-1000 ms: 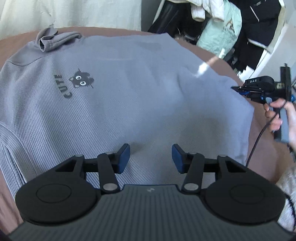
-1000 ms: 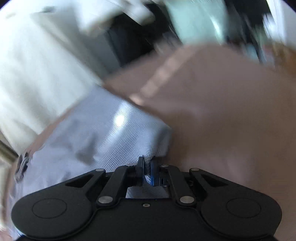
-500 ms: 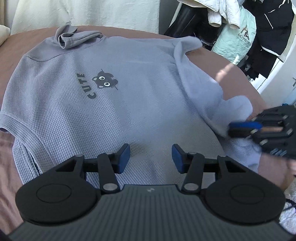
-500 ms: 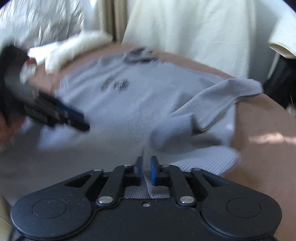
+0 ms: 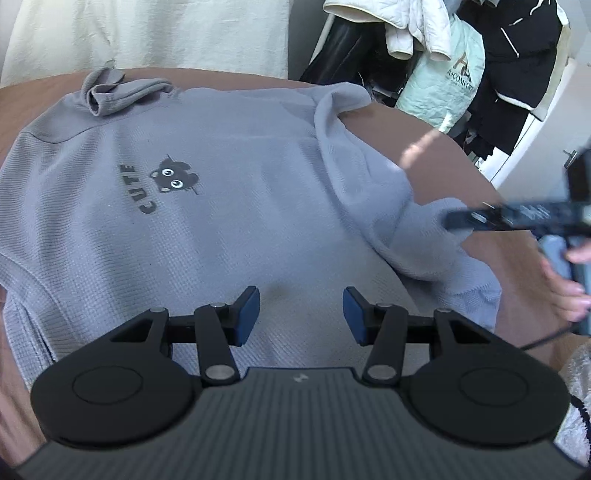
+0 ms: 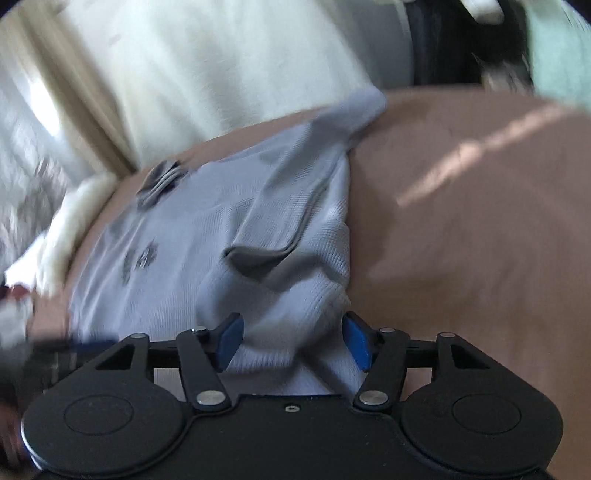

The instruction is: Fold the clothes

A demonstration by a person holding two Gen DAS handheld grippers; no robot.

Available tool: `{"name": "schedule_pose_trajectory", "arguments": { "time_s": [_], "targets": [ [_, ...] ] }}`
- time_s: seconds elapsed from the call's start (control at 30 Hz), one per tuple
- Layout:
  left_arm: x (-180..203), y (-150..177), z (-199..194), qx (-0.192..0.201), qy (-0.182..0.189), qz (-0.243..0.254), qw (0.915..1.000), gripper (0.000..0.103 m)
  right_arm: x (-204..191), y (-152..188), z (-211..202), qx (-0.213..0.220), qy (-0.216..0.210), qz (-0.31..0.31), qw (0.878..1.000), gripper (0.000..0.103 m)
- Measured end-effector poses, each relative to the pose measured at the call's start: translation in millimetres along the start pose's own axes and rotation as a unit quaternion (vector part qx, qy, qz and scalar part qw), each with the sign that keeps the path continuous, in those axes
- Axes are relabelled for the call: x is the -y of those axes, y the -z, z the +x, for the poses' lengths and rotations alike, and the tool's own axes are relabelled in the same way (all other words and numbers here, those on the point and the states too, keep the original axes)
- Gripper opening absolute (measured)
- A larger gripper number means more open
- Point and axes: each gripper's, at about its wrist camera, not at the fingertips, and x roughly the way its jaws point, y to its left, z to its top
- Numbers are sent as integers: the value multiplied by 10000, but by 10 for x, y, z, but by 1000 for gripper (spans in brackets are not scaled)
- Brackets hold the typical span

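Grey sweatshirt [image 5: 229, 221] lies on the brown bed [image 5: 436, 162], its sleeve [image 6: 295, 295] loose between the right gripper [image 6: 293, 341]'s opening jaws, while the left gripper [image 5: 301, 314] hovers with fingers apart.

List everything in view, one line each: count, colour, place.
sweatshirt: 1, grey, black CUTE cat print, spread on the bed, one sleeve folded inward
bed cover: 1, brown, under the sweatshirt
curtain: 1, cream, behind the bed
hanging clothes: several, black, white, mint, at the back
left hand-held gripper: 1, black with blue pads, open above the hem
right hand-held gripper: 1, same colours, jaws opening, sleeve fabric between them
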Motion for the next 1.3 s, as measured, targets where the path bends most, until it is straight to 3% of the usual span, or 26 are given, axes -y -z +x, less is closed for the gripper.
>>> {"name": "schedule_pose_trajectory", "arguments": {
  "time_s": [0.03, 0.13, 0.27, 0.37, 0.57, 0.67, 0.77, 0.87, 0.97, 1.03, 1.1, 1.23, 1.3],
  "targets": [
    [20, -11, 0, -12, -29, -6, 10000, 48, -30, -18, 89, 31, 217, -165, 9996, 6],
    [127, -77, -68, -24, -133, 47, 9999, 48, -173, -46, -123, 797, 1205, -1038, 9840, 7],
    [506, -272, -141, 216, -22, 639, 9977, 48, 221, -221, -854, 1981, 2520, -443, 9462, 7],
    [864, -364, 51, 108, 258, 956, 9950, 49, 732, -257, -1081, 2099, 3210, 195, 9233, 7],
    [1447, -78, 517, -761, 701, 1352, 9854, 50, 1457, -197, -971, 1616, 3413, 1350, 9161, 7],
    [1516, 180, 640, -1251, 823, 1406, 9787, 50, 1473, -189, -838, 1326, 3522, 1423, 9155, 7],
    [1517, 366, 672, -1473, 903, 1505, 9734, 52, 1381, -184, -878, 1339, 3556, 1257, 9164, 7],
    [1464, 447, 655, -1533, 1164, 1434, 9708, 54, 1304, -156, -1145, 1713, 3533, 1232, 9114, 6],
    [1280, 432, 642, -1708, 1513, 738, 9708, 54, 1062, -135, -1250, 2015, 3930, 657, 8948, 6],
    [1200, 430, 636, -1763, 1637, 469, 9695, 54, 1024, -140, -1113, 1730, 4365, 338, 8823, 6],
    [1170, 447, 632, -1773, 1647, 407, 9694, 54, 1112, -131, -946, 1320, 4578, 357, 8785, 6],
    [1167, 510, 593, -1692, 1632, 521, 9706, 54, 1314, -127, -858, 807, 4487, 711, 8872, 7],
    [1152, 510, 559, -1689, 1606, 483, 9713, 54, 1334, -126, -864, 632, 4543, 625, 8864, 14]
  ]
}}
